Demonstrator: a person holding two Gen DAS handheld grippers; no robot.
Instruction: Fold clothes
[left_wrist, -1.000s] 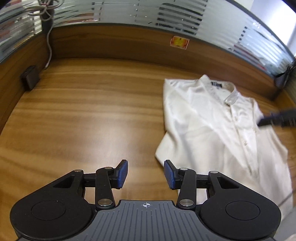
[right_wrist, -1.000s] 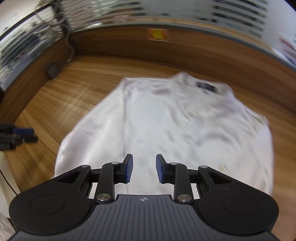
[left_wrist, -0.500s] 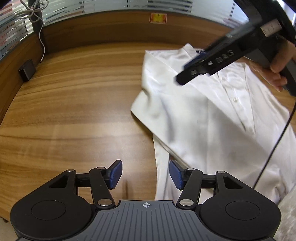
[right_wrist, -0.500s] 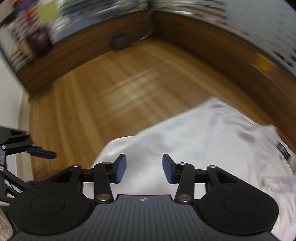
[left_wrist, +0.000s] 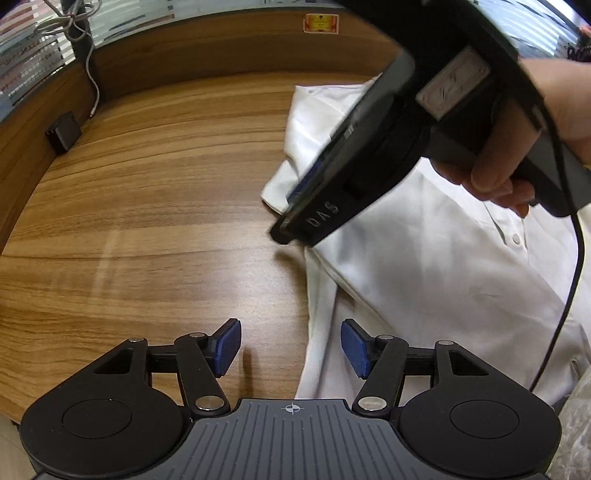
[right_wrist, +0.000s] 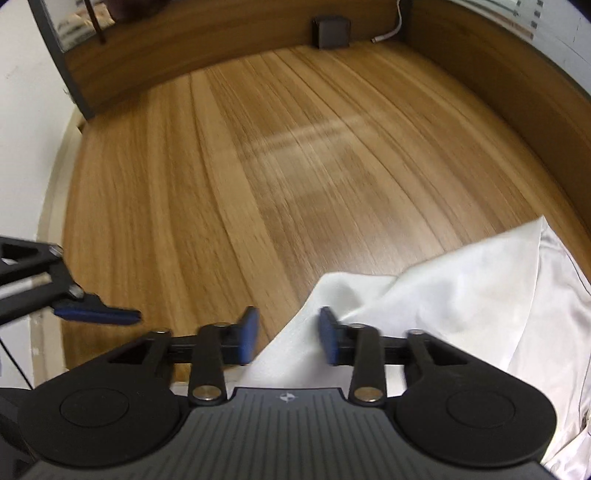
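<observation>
From my left wrist camera, I see the left hand-held gripper (left_wrist: 291, 347) hovering low over the tabletop (left_wrist: 155, 206), its blue pads (left_wrist: 229, 345) spread wide apart with nothing between them. The white shirt (left_wrist: 443, 266) lies on the right part of the tabletop, buttons facing up, and its near left edge runs just past my right pad. The right hand-held gripper (left_wrist: 280, 230) crosses the view from the upper right, held by a hand (left_wrist: 517, 158), and its tip comes down at the shirt's left edge, where the cloth is bunched into a fold. From here I cannot tell how its fingers stand. A black cable (left_wrist: 574, 258) hangs from it across the shirt. A small black box (left_wrist: 62, 131) sits against the wooden wall on the far left.

From my right wrist camera, which is a little blurred, I see the right hand-held gripper (right_wrist: 289, 334) with its pads apart. The shirt's (right_wrist: 461, 295) folded edge passes into the gap between them, though neither pad presses on it. The shirt spreads off to the right. The left hand-held gripper (right_wrist: 98, 314) shows at the left edge, above the tabletop (right_wrist: 295, 166) and well apart from the cloth.
</observation>
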